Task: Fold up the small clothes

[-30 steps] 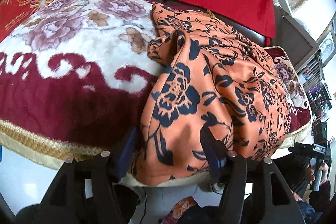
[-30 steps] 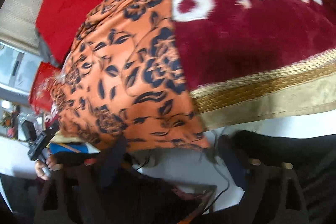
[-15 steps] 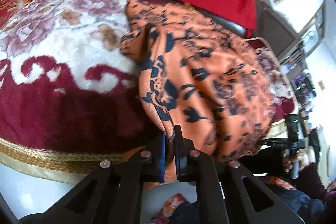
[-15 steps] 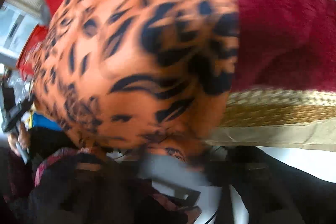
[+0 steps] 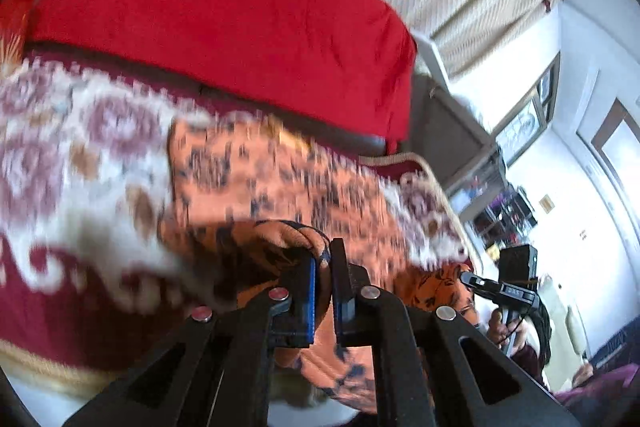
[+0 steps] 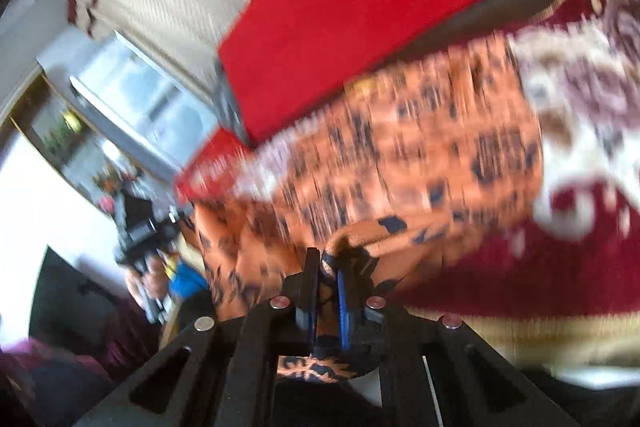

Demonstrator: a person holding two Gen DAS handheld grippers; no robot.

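Though motion-blurred, both grippers, left [image 5: 323, 267] and right [image 6: 327, 269], pinch orange floral garment [image 5: 280, 179] hem; fingers nearly closed.

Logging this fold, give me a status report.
Left gripper and right gripper both shut on orange floral garment. Garment over plush blanket. Nothing blocking.

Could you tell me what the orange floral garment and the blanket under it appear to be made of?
The orange garment looks like thin, smooth woven fabric: it bunches into soft folds where the left gripper and right gripper pinch it. The blanket looks like thick plush fleece, with a fuzzy pile, though motion blur leaves this uncertain.
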